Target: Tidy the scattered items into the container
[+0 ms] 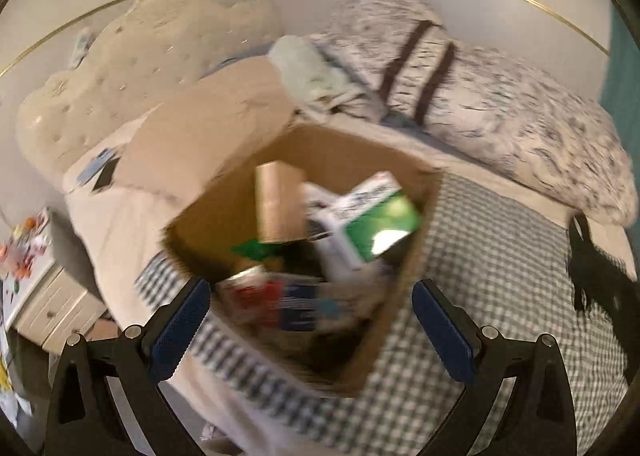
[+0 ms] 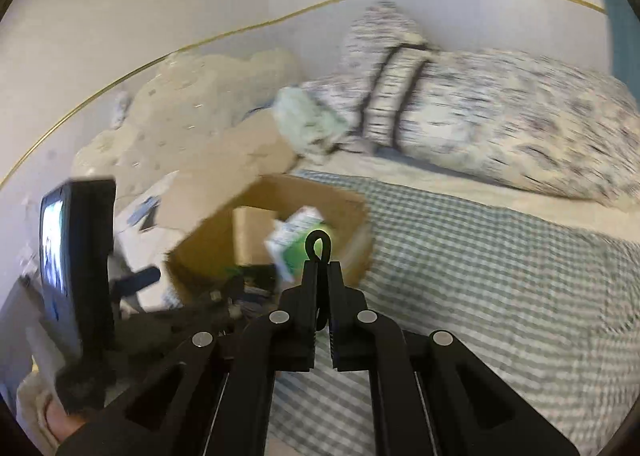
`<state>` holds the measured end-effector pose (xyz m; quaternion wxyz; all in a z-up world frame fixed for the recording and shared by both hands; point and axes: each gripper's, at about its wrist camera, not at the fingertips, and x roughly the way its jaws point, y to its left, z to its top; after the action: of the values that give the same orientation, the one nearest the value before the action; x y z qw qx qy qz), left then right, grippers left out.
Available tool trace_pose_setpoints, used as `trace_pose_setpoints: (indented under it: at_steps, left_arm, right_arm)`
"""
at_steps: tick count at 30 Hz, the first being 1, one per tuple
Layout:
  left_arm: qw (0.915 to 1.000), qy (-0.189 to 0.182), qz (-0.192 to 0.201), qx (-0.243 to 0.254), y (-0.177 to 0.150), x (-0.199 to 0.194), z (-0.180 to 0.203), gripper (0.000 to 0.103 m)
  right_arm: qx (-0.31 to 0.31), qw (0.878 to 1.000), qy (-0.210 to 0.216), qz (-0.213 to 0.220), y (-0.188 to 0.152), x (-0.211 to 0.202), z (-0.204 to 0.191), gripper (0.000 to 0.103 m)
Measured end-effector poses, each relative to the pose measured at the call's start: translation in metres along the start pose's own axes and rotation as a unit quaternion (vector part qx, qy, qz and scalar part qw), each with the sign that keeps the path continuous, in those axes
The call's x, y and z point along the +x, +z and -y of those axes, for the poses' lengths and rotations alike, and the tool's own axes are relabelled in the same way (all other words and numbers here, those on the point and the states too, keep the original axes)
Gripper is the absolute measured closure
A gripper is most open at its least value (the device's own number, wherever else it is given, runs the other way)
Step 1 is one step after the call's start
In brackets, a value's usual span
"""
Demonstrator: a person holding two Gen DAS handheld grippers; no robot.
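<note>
An open cardboard box (image 1: 224, 195) stands on the checked bedspread (image 1: 500, 256). Inside it lie a green and white carton (image 1: 376, 215), a tan roll (image 1: 278, 203) and red and blue packs (image 1: 272, 300). My left gripper (image 1: 310, 296) hovers over the box's near side, open, nothing between its blue pads (image 1: 180, 328). In the right wrist view my right gripper (image 2: 319, 272) is shut on a thin black loop (image 2: 318, 246) that sticks out past its tips, in front of the box (image 2: 352, 211) and carton (image 2: 296, 248). The left hand's device (image 2: 76, 276) shows at left.
A patterned rolled duvet (image 1: 500, 115) and a pale green cloth (image 1: 308, 67) lie behind the box. A tufted beige headboard (image 1: 132, 67) and a tan pillow (image 1: 208, 123) are at left. A black ragged item (image 1: 592, 276) lies on the bedspread at right. White drawers (image 1: 52, 308) stand beside the bed.
</note>
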<state>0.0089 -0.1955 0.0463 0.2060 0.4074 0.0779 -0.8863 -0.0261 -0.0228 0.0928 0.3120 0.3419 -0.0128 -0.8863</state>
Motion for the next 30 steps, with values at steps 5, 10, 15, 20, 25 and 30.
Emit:
trace_pose_setpoints:
  at_steps: [5, 10, 15, 20, 25, 30]
  left_arm:
    - [0.9995, 0.008, -0.02, -0.022, -0.002, 0.028, -0.039, 0.0]
    - [0.9993, -0.025, -0.026, -0.009, -0.004, 0.049, -0.037, 0.0]
    - [0.9977, -0.059, -0.013, 0.031, -0.008, 0.053, -0.011, 0.0]
    - [0.9966, -0.072, -0.015, 0.038, -0.01, 0.047, 0.003, 0.0]
    - [0.9969, -0.061, -0.031, 0.038, -0.009, 0.041, 0.004, 0.0]
    - [0.9971, -0.061, -0.027, 0.036, -0.014, 0.036, 0.003, 0.0]
  right_arm:
    - [-0.014, 0.999, 0.025, -0.037, 0.019, 0.076, -0.043, 0.098]
    - [-0.024, 0.997, -0.034, -0.06, 0.03, 0.117, -0.055, 0.033]
    - [-0.001, 0.999, -0.032, -0.026, 0.031, 0.096, -0.037, 0.028]
    - [0.009, 0.998, -0.065, -0.018, 0.033, 0.073, -0.015, 0.024]
    - [-0.006, 0.993, -0.112, -0.03, 0.016, 0.057, -0.003, 0.023]
    - [-0.021, 0.99, -0.124, -0.056, -0.006, 0.054, 0.0, 0.023]
